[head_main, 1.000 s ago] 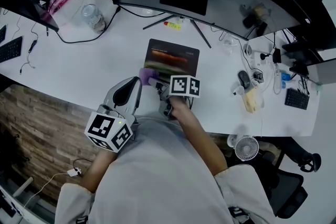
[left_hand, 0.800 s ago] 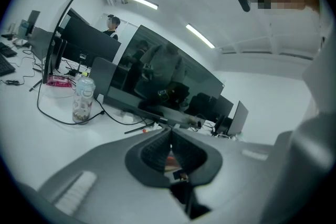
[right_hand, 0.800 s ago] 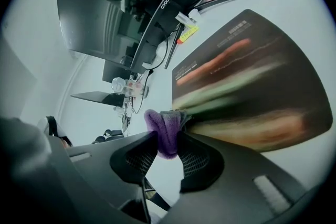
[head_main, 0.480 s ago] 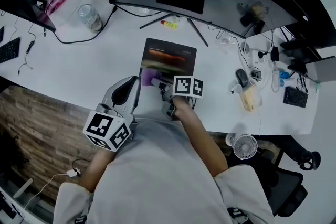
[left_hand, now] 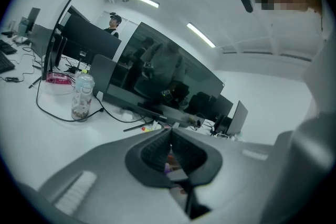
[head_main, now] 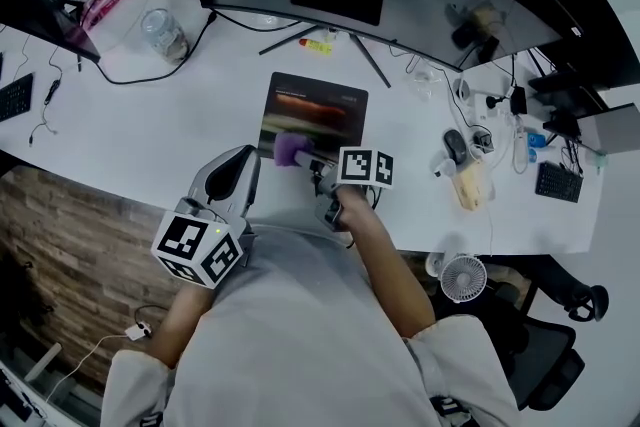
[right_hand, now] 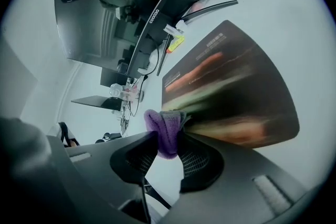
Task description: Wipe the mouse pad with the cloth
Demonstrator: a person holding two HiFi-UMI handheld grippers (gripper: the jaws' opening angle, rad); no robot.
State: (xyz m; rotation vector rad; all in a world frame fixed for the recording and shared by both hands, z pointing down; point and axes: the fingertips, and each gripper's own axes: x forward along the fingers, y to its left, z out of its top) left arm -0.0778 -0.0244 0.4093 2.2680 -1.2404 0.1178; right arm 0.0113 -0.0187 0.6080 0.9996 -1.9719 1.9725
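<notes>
The person wears a light grey shirt [head_main: 290, 335] with loose short sleeves [head_main: 468, 367]. The left gripper [head_main: 250, 155] has a smooth, matt mid-grey moulded shell, and at its near end sits a white cube [head_main: 200, 248] printed with black square markers. The right gripper [head_main: 305, 158] is of the same grey build, with its own marker cube [head_main: 365, 167]. The jaws of each are lined with dark pads [right_hand: 195, 161] of fine ribbed texture, and each shell carries a pale ribbed strip [left_hand: 73, 192].

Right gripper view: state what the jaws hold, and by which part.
The right gripper is shut on the purple cloth, its jaws pinching the cloth's bunched lower end. The free end sticks out at the mouse pad edge.
</notes>
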